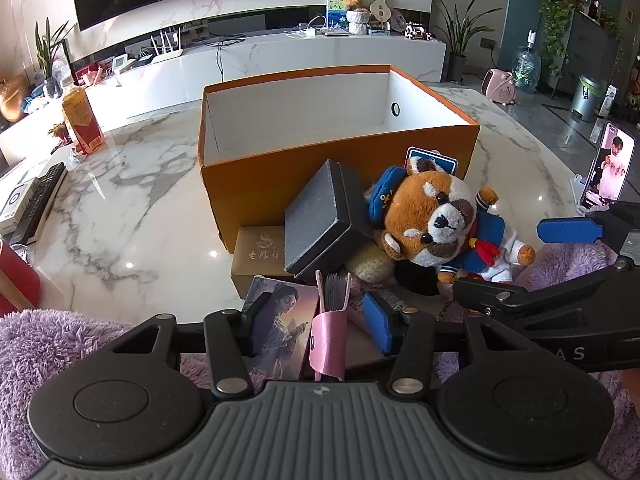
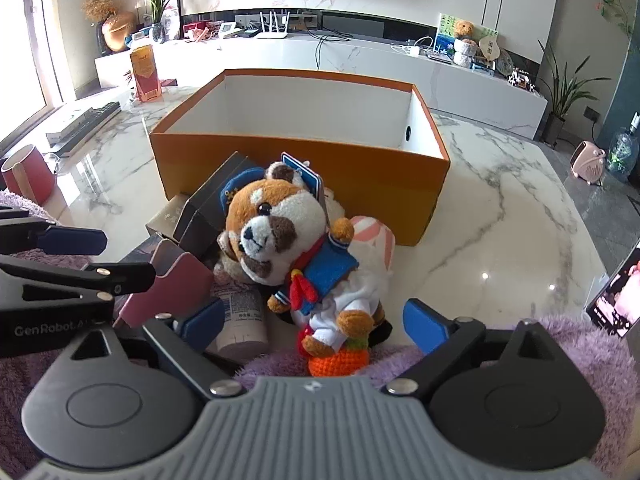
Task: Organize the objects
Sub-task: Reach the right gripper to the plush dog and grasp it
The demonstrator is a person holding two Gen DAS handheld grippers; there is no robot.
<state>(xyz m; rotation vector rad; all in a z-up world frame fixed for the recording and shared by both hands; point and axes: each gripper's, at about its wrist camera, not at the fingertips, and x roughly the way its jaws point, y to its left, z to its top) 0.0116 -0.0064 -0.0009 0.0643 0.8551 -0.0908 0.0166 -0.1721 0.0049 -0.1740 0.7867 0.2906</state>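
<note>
My left claw (image 1: 320, 330) stood partly open, its blue pads set on either side of a pink card holder (image 1: 329, 344) stuffed with dark cards. Whether the pads actually pressed on the holder I could not tell; the right pad (image 1: 378, 322) showed a sliver of gap, and the left one was hidden behind the illustrated card (image 1: 280, 320) lying under it.

My right claw (image 2: 316, 320) was spread wide, gripping nothing. Its fingers (image 2: 424, 326) stood to either side of the sailor-suited plush (image 2: 288, 240), whose feet lay between them over a small orange crocheted piece (image 2: 338, 360). The left finger sat just beside a pale bottle (image 2: 244, 316) lying on its side.

The plush leaned in a heap against the front wall of the orange box (image 1: 340, 184), which stood open on the marble table (image 1: 120, 208). Beside the plush a dark grey box (image 1: 324, 216) lay tilted on a tan box (image 1: 260, 256) with gold lettering, and a pink and white striped pouch (image 2: 372, 236) lay behind the plush's arm. From the left view, the orange box showed nothing inside but white walls. Purple fluffy fabric (image 1: 60, 344) lay along the near edge.
</note>
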